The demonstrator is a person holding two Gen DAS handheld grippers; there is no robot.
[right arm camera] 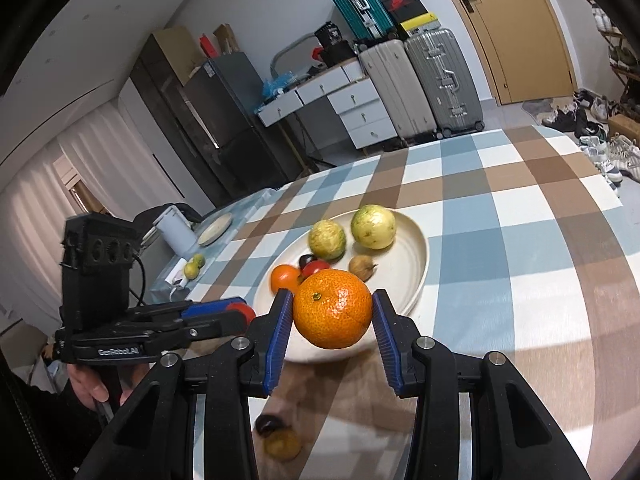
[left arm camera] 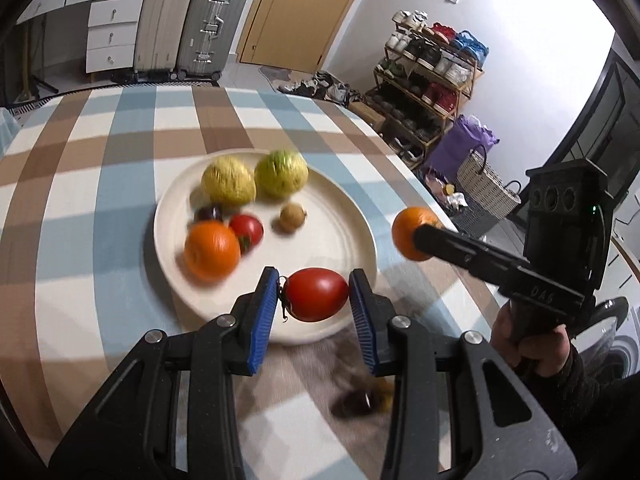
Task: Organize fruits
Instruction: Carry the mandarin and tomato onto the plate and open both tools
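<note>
Orange and red fruit are both in the air now, each held by 1 gripper. The left gripper [left arm camera: 314,294] has its blue pads pressed on a red tomato [left arm camera: 317,294], above the near rim of the cream plate [left arm camera: 340,216]. The right gripper [right arm camera: 333,312] is clamped on a mandarin [right arm camera: 333,309], also over the near rim. Both seem to be carried toward the plate, so that all fruits come together there.

On the plate already lie 2 yellow-green fruits [left arm camera: 228,180], 1 orange [left arm camera: 211,250], a small tomato [left arm camera: 247,230], a dark plum [left arm camera: 209,213] and a small brown fruit [left arm camera: 293,218]. They fill the left and far part, so I judge the right side is the free place.

On the checked tablecloth [left arm camera: 100,184], near its near edge, 2 blurred small fruits [right arm camera: 276,436] still wait, 1 dark and 1 yellowish. The 2 grippers are close together and could bump.
</note>
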